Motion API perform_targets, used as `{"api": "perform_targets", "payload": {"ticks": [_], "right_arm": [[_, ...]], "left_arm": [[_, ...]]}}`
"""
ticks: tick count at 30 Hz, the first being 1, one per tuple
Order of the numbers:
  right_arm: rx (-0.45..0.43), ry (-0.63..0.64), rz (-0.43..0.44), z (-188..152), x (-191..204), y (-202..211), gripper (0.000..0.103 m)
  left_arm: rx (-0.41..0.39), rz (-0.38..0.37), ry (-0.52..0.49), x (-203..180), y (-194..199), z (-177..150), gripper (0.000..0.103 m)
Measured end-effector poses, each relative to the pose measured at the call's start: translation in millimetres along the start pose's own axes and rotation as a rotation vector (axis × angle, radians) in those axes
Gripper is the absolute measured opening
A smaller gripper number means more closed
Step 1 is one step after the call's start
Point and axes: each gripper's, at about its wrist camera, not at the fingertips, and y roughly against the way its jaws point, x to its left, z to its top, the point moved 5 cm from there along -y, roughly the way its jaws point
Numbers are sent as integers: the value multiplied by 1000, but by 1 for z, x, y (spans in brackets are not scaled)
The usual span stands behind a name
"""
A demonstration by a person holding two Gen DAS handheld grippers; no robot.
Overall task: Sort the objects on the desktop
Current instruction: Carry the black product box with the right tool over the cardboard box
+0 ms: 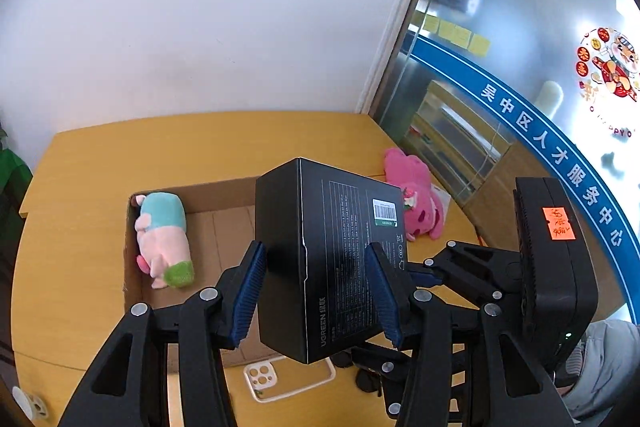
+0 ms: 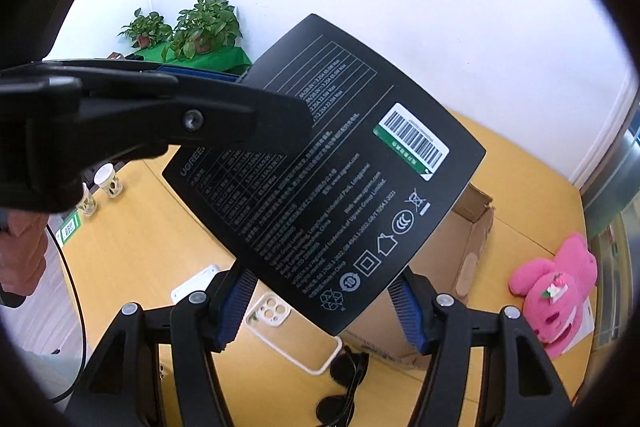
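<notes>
A black UGREEN box (image 1: 328, 259) is held in the air above an open cardboard box (image 1: 224, 223). My left gripper (image 1: 316, 291) is shut on the black box, its blue pads against both sides. My right gripper (image 2: 324, 311) has its blue pads at the black box's (image 2: 328, 179) lower corner; whether they press on it I cannot tell. It shows at the right of the left wrist view (image 1: 480, 275). A pink and blue plush pig (image 1: 162, 239) lies inside the cardboard box. A pink plush (image 2: 556, 291) lies on the table to the right.
A white phone case (image 2: 288, 335) and black sunglasses (image 2: 344, 383) lie on the yellow table (image 2: 132, 255) in front of the cardboard box. Paper cups (image 2: 108, 181) stand at the far left. Potted plants (image 2: 200, 27) stand by the wall. A glass partition (image 1: 520, 67) is on the right.
</notes>
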Motion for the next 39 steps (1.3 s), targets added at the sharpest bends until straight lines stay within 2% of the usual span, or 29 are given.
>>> {"api": "perform_targets", "payload": {"ticks": [3,9,13,18,30,39], "right_arm": [[0,-2,7,-3,10,-26,63],[33,-20,17,15,0,-62,63],[68,-18,12,28,-10,-88,63],[124,-14,12,22,-38,-139,63],[238,-40,39,15,-77,-241,63],[283,-44,91,11,-102,-307,63]], "left_arm": [[8,-1,16,17,-11,10,53],[25,-12,27,44,-43,22,53],[43,-37,76,69,-75,27,53],[80,-45,108,91,-122,27,53],[159,-58,210,143,-230,18,53],[215,-17,276,177,-290,8,55]]}}
